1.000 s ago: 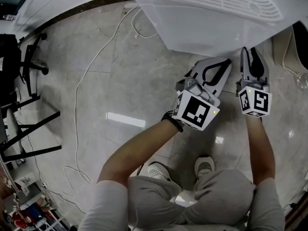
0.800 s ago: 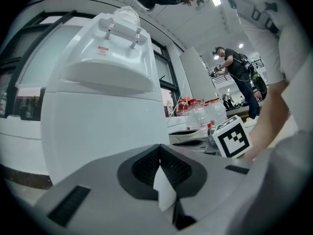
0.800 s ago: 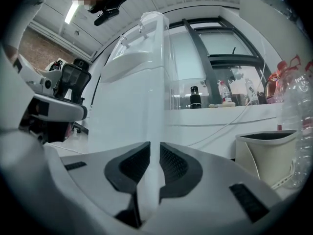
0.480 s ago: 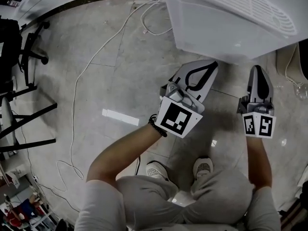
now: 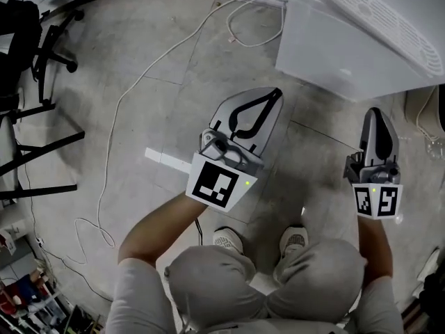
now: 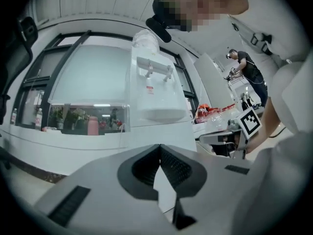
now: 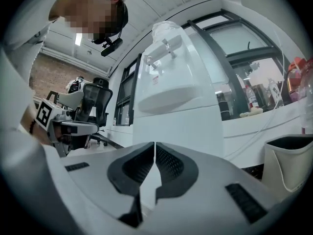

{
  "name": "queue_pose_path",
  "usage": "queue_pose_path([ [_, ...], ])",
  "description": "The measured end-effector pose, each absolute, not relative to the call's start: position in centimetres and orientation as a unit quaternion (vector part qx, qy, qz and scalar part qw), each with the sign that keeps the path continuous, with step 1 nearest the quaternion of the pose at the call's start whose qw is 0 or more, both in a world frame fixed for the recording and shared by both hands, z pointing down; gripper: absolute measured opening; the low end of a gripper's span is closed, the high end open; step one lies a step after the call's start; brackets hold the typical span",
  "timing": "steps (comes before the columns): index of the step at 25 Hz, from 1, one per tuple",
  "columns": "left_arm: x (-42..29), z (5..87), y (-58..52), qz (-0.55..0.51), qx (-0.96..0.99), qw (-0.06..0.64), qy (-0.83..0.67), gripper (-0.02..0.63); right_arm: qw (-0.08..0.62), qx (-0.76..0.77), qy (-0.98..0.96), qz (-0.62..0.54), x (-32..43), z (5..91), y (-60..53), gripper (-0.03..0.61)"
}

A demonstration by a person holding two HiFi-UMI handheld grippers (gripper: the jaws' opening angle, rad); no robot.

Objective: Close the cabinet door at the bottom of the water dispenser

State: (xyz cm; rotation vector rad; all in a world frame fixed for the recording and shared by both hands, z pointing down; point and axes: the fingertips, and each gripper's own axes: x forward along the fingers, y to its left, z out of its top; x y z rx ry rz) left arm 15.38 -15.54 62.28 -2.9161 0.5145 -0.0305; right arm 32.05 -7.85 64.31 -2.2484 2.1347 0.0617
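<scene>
I am standing on a grey tiled floor (image 5: 160, 117), where a white cable (image 5: 106, 172) is trailing across it and an office chair (image 5: 42, 47) is sitting at its left edge. The water dispenser (image 5: 361, 40) is standing at the floor's far edge below the windows (image 6: 88, 77), ahead of both my grippers and touching neither. Its lower front (image 7: 176, 124) is showing as a plain white face. My left gripper (image 5: 277, 92) is holding its jaws pressed together on nothing. My right gripper (image 5: 373, 111) has just been closing its jaws, and they are now meeting with nothing between them.
</scene>
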Motion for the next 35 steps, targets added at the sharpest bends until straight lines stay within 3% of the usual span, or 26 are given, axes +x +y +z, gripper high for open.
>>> queue_pose_path([
  [7, 10.3, 56.2, -17.1, 0.014, -0.969, 0.084, 0.233, 0.008, 0.023, -0.722, 0.691, 0.023, 30.2, 58.5, -7.6, 0.023],
  [13, 3.8, 44.8, -16.4, 0.008, -0.953, 0.075, 0.292, 0.008, 0.012, -0.725, 0.689, 0.017, 27.6, 46.7, -5.5, 0.023],
  [18, -1.9, 32.3, -16.3, -0.009, -0.927, 0.056, 0.372, 0.008, -0.015, -0.722, 0.691, 0.027, 25.5, 31.8, -3.4, 0.023],
  [26, -5.8, 5.4, -11.5, -0.024, -0.911, 0.054, 0.409, 0.008, -0.022, -0.72, 0.693, 0.002, 25.1, 4.6, 0.5, 0.023],
  [30, -8.1, -5.9, -8.8, -0.002, -0.905, 0.024, 0.425, 0.008, -0.031, -0.714, 0.699, -0.005, 23.1, -5.5, 3.3, 0.023],
  [35, -11.0, -15.4, -6.6, 0.016, -0.892, 0.034, 0.45, 0.008, -0.019, -0.713, 0.701, 0.003, 22.9, -14.5, 5.5, 0.023],
])
